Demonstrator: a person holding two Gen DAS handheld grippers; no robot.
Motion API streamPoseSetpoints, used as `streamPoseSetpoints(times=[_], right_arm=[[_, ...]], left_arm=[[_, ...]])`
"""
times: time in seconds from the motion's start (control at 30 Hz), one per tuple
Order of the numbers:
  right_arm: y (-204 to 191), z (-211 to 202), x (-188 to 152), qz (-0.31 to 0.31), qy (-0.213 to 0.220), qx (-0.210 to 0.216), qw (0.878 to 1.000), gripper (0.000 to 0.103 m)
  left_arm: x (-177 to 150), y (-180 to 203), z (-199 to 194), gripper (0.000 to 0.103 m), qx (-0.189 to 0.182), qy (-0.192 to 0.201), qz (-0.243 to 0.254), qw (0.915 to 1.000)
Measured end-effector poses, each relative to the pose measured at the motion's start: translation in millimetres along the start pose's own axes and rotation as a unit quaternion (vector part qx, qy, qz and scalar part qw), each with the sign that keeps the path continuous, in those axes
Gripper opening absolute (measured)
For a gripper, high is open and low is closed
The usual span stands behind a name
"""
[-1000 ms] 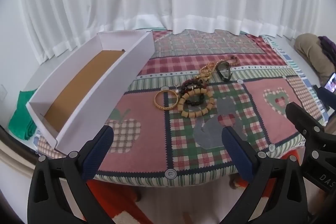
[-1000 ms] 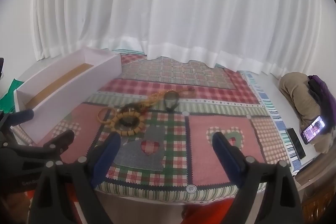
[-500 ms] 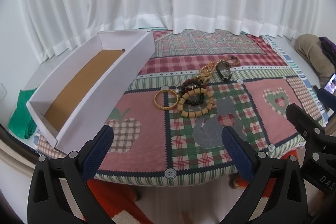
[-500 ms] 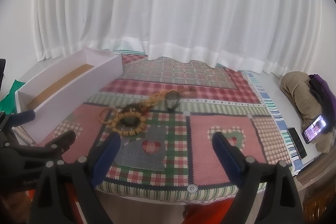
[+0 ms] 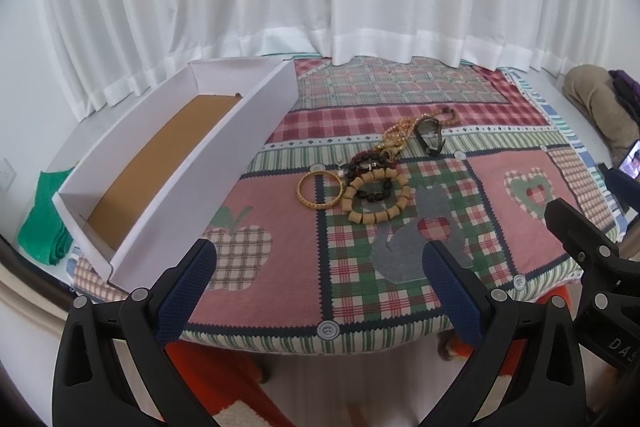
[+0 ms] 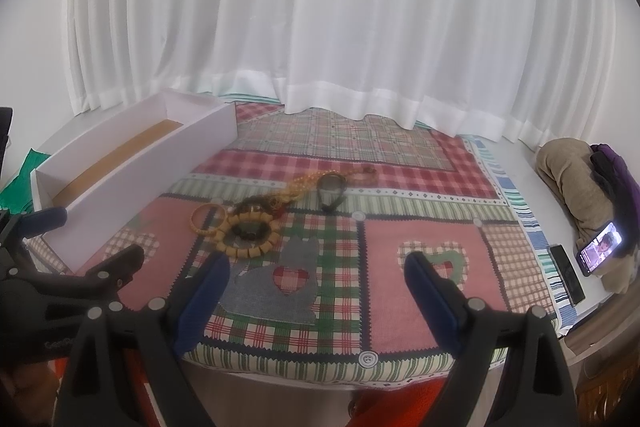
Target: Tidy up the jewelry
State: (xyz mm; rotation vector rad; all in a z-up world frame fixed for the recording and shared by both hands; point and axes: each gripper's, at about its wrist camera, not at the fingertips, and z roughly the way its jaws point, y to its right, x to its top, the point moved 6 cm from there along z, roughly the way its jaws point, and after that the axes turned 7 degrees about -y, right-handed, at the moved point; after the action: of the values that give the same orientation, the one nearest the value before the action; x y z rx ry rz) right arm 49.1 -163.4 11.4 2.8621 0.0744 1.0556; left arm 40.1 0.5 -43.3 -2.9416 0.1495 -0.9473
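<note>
While both my grippers, left (image 5: 320,267) and right (image 6: 316,279), hang with jaws apart and empty above the counter's (image 5: 280,267) near edge, the jewelry pile (image 5: 372,187) lies mid-cloth, beside the white box (image 5: 192,163).

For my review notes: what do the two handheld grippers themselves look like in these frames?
Both look alike. The left gripper and right gripper each have two black plastic fingers, triangular with cut-out openings and round silver rivets. The inner faces carry dark blue textured pads. In the left wrist view, white lettering shows on the right gripper's body, cut off at the frame edge. No cables, hands or sleeves are visible.
</note>
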Motion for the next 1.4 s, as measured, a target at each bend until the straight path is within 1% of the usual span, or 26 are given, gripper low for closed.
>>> streamPoseSetpoints(times=[0.83,1.17,1.4], right_arm=[[-3,0,0,0.001,0.0,0.004,1.0,0.091],[7,2,0,0.013,0.003,0.005,1.0,0.091],[8,2,1,0.013,0.003,0.005,1.0,0.091]], left_arm=[[-3,1,-1,0.102,0.001,-0.002,-0.003,1.0],[-1,-8,0,0.102,0.005,-0.002,-0.013,0.9999],[0,-9,0,0.102,0.006,-0.002,-0.013,0.9999]])
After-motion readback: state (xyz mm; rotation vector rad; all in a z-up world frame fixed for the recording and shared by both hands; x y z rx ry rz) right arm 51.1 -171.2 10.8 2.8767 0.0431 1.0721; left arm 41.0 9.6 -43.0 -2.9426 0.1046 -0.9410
